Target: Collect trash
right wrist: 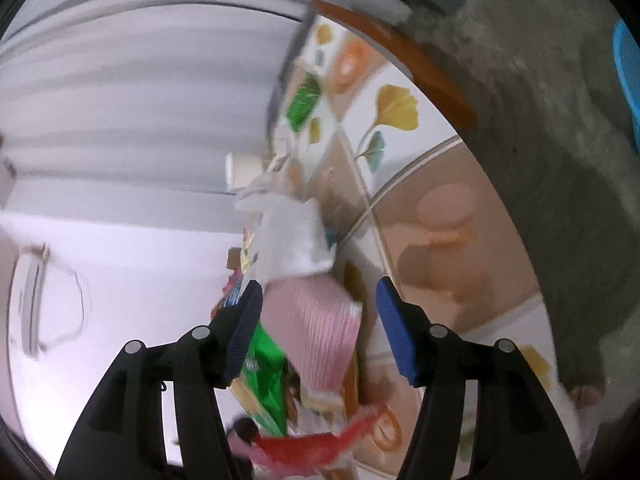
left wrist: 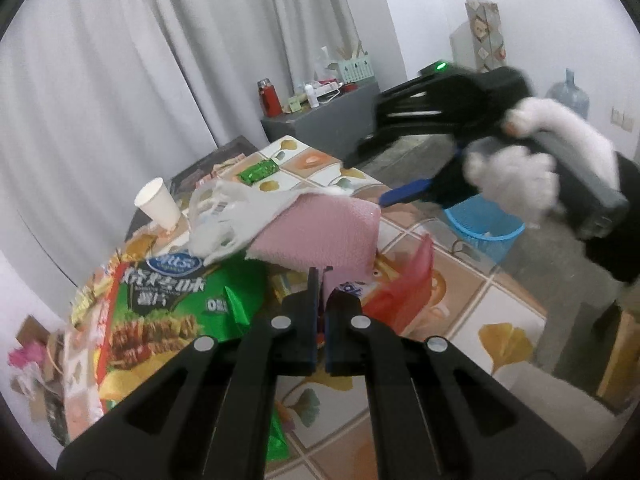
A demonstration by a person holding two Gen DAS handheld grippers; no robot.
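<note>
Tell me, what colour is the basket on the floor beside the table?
The basket is blue mesh; the left wrist view shows it best.

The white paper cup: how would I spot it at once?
Start at the tiled table with ginkgo-leaf prints and follow the litter heap to its far left end. There the white paper cup leans, beside a crumpled clear plastic bag; it alone is plain, rigid and cone-shaped.

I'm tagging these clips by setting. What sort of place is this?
Probably a lived-in room at home, perhaps a dining corner. A table with a leaf-patterned cover holds snack wrappers, long grey curtains hang behind it, and a blue wastebasket and a water jug stand on the floor.
</note>
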